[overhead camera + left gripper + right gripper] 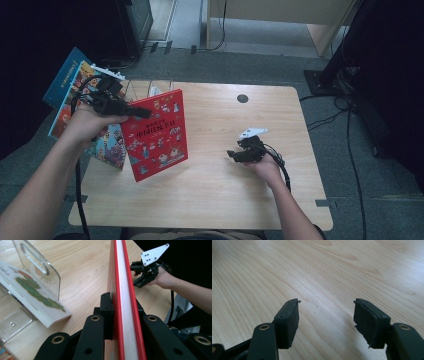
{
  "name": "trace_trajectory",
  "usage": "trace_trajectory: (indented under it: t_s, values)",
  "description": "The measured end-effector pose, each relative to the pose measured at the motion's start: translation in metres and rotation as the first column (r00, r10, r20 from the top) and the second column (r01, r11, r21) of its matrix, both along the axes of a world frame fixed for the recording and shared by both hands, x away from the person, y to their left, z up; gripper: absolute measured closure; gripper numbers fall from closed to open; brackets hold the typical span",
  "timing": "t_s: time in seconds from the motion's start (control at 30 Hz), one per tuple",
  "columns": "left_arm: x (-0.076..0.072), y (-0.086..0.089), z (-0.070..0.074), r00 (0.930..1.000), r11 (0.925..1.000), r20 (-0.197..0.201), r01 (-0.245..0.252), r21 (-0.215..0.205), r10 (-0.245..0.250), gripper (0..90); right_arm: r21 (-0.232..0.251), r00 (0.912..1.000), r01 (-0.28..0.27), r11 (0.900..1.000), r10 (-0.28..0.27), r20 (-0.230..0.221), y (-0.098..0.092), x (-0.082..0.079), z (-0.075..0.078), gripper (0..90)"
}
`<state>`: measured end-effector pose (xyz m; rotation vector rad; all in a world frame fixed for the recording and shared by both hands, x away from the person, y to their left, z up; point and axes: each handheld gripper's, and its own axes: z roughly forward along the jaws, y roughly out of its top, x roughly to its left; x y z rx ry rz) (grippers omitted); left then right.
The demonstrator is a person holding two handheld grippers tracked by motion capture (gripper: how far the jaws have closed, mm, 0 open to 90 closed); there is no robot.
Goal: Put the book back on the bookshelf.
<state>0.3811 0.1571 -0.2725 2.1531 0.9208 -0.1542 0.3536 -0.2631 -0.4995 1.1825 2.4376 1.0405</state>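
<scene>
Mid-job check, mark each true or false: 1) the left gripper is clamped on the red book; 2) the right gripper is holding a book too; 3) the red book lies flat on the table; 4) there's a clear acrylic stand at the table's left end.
1) True: the left gripper has its fingers shut on the red book.
2) False: the right gripper is open and holds nothing, over bare table.
3) False: the red book is held up on edge, tilted.
4) True: a clear acrylic stand stands there, an illustrated book leaning in it.
</scene>
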Motion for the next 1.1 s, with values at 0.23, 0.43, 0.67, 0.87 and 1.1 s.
trace_trajectory:
  t_s: [0.23, 0.43, 0.67, 0.87, 1.1]
  values:
    - [-0.004, 0.016, 0.001, 0.9992, 0.9992, -0.006, -0.039, -0.01, 0.039, 79.6, -0.037, 0.9996, 0.026, 0.999, -0.025, 0.01, -0.002, 0.0, -0.008, 37.1]
    - [-0.007, 0.031, 0.001, 0.9968, 0.9965, -0.017, -0.078, -0.028, 0.078, 79.6, -0.047, 0.9992, 0.03, 0.998, -0.029, 0.028, -0.002, -0.002, -0.013, 38.4]
    - [-0.01, 0.049, 0.002, 0.9929, 0.9922, -0.03, -0.116, -0.045, 0.115, 79.6, -0.004, 0.9949, 0.03, 1.0, -0.03, 0.096, -0.006, -0.008, -0.02, 35.5]
    - [-0.013, 0.062, 0.003, 0.9889, 0.9883, -0.041, -0.145, -0.048, 0.143, 79.5, 0.011, 0.9932, 0.033, 0.999, -0.034, 0.112, -0.008, -0.008, -0.023, 33.3]
    - [-0.016, 0.076, 0.004, 0.9811, 0.9804, -0.062, -0.187, -0.062, 0.183, 79.4, 0.013, 0.9931, 0.041, 0.999, -0.042, 0.109, -0.007, -0.008, -0.023, 32.3]
